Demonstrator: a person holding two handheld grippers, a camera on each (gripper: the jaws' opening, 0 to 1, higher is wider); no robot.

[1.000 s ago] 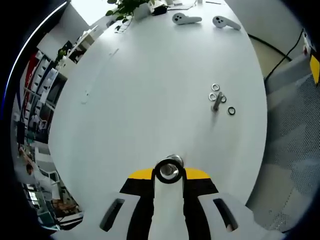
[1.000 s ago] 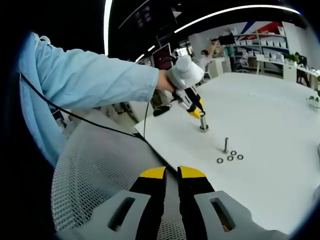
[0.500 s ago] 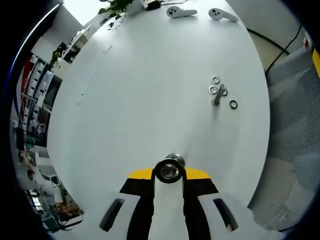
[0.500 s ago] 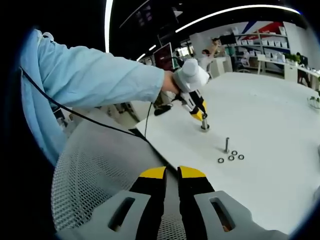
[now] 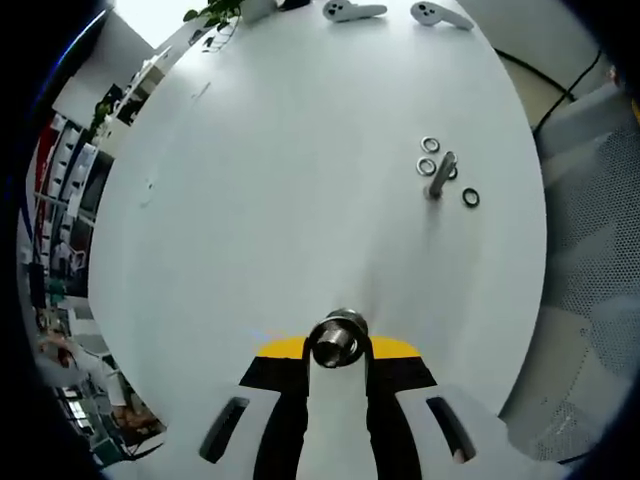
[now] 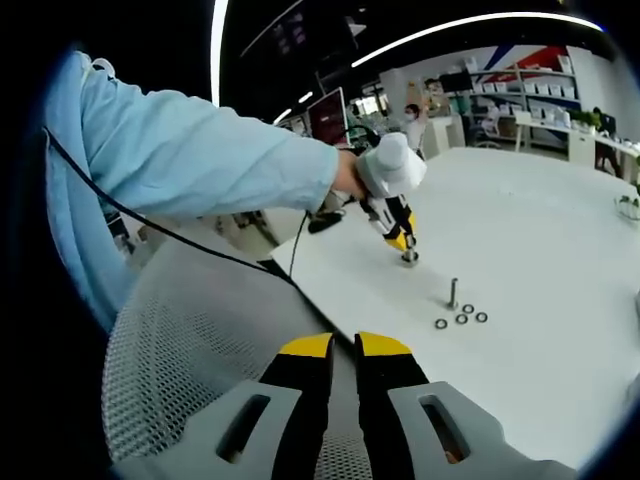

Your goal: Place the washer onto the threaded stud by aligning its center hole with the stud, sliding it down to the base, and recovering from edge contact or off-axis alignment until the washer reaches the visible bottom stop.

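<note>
Left gripper view: the yellow-tipped left gripper [image 5: 338, 345] is clamped on a short steel cylindrical part [image 5: 337, 338] above the white desk [image 5: 280, 180]; the upright threaded steel stud [image 5: 439, 176] stands near the desk's far edge, small steel ring washers [image 5: 430, 144] just beside it; the right gripper [image 6: 343, 347] hangs narrow, nothing between its jaws, off the desk's edge above a white mesh chair back [image 6: 200, 340].
</note>
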